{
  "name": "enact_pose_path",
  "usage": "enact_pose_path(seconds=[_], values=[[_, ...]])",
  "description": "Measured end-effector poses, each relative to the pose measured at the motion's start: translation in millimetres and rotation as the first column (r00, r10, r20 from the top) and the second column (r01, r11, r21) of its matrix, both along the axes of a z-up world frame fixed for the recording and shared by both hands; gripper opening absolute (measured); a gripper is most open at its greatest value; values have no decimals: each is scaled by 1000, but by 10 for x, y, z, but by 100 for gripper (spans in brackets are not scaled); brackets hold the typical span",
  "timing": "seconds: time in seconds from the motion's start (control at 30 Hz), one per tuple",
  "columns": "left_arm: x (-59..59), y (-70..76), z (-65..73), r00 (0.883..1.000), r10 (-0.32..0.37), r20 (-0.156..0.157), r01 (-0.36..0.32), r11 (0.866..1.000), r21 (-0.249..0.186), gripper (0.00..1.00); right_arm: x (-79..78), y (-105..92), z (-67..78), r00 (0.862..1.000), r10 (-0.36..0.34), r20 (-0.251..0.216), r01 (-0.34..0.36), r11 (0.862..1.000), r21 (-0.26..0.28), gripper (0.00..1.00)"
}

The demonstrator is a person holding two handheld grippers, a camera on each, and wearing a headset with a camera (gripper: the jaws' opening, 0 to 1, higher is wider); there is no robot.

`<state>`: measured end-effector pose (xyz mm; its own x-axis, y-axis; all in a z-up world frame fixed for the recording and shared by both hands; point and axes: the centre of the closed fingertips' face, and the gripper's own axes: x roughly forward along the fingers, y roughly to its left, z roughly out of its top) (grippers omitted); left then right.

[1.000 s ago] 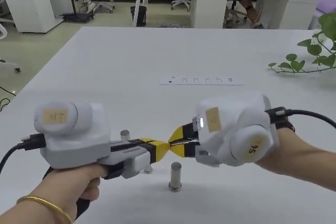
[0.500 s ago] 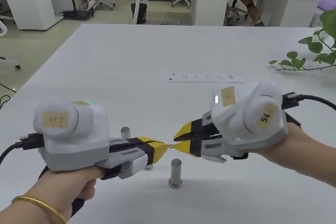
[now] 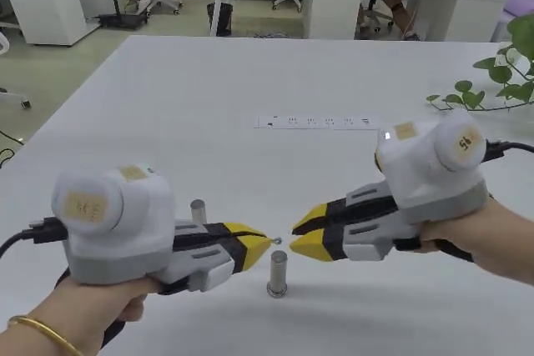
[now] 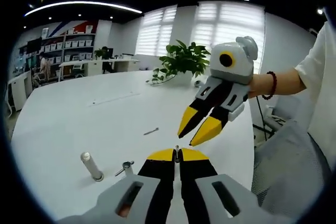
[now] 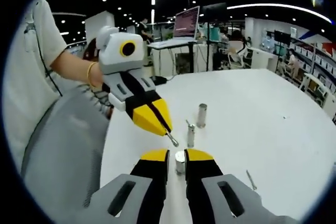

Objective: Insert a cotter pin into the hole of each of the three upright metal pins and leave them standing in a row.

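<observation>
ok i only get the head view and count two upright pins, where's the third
observer: behind the left gripper; the right gripper view shows the middle pin in the row
operator: cotter pin in it yet
observer: seems so, a thin crosspiece sticks out near its top in the left gripper view
operator: any spares
observer: one loose cotter pin lies on the table, apart from the row

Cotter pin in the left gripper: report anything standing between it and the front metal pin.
Nothing visible does. The cotter pin, pinched in the left gripper, hangs close above the front metal pin, open air between them. The open right gripper sits off to one side.
</observation>
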<state>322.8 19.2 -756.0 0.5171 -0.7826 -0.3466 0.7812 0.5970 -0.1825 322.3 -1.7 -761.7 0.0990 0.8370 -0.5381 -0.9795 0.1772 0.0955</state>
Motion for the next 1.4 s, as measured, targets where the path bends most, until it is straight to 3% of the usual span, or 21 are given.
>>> enact_pose_path(seconds=[0.4,0.57,0.8,1.03,1.4], values=[[-181,-96,12,992,-123,16,123,992,-11,0,-291,51,-9,990,117,-81,-115,993,34,14],[-269,-125,-10,984,-178,26,178,984,11,0,-379,50,-40,982,169,-81,-167,985,29,13],[-387,-183,16,972,-235,31,235,972,-1,0,-417,18,-54,973,212,-90,-210,977,28,12],[-447,-232,38,963,-265,39,266,964,-8,0,-512,0,-71,960,254,-118,-251,967,38,11],[-510,-271,59,954,-296,48,297,955,-16,0,-570,-4,-66,950,288,-119,-284,957,51,7]])
